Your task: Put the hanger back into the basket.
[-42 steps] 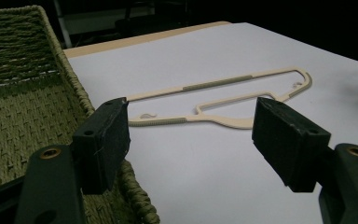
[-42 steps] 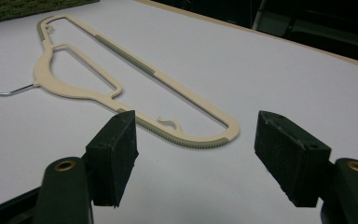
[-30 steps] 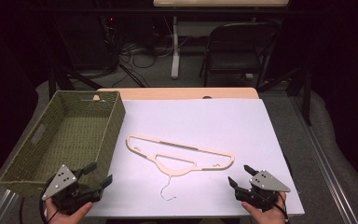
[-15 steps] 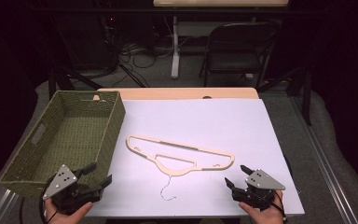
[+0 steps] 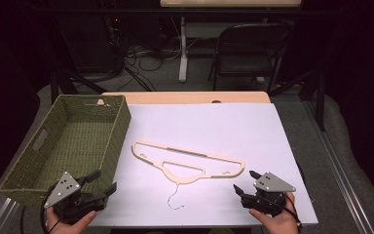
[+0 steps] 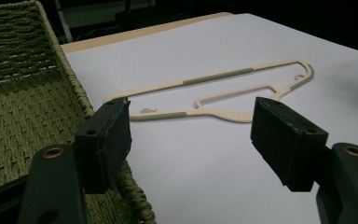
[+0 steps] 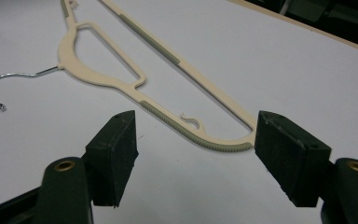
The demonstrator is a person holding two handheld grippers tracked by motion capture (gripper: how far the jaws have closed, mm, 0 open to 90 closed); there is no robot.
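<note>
A cream plastic hanger (image 5: 190,152) with a thin metal hook (image 5: 171,201) lies flat on the white sheet in the middle of the table. My left gripper (image 5: 104,181) is held at the near left, beside the basket's front corner, open and holding nothing. In the left gripper view the hanger (image 6: 219,77) lies beyond the open left gripper (image 6: 191,121). My right gripper (image 5: 244,181) is at the near right, open, just short of the hanger's right end. In the right gripper view that curved end (image 7: 223,144) lies between and just ahead of the open right gripper (image 7: 193,135), and the hook (image 7: 9,77) is at the far left.
A green woven basket (image 5: 121,126) stands along the table's left side; its rim (image 6: 81,93) is close to my left jaw. The white sheet (image 5: 209,122) covers most of the wooden table. Behind the table are a folding chair (image 5: 248,53) and floor cables.
My right gripper has edged a little left, toward the hanger's right end. The left gripper and the hanger have stayed put.
</note>
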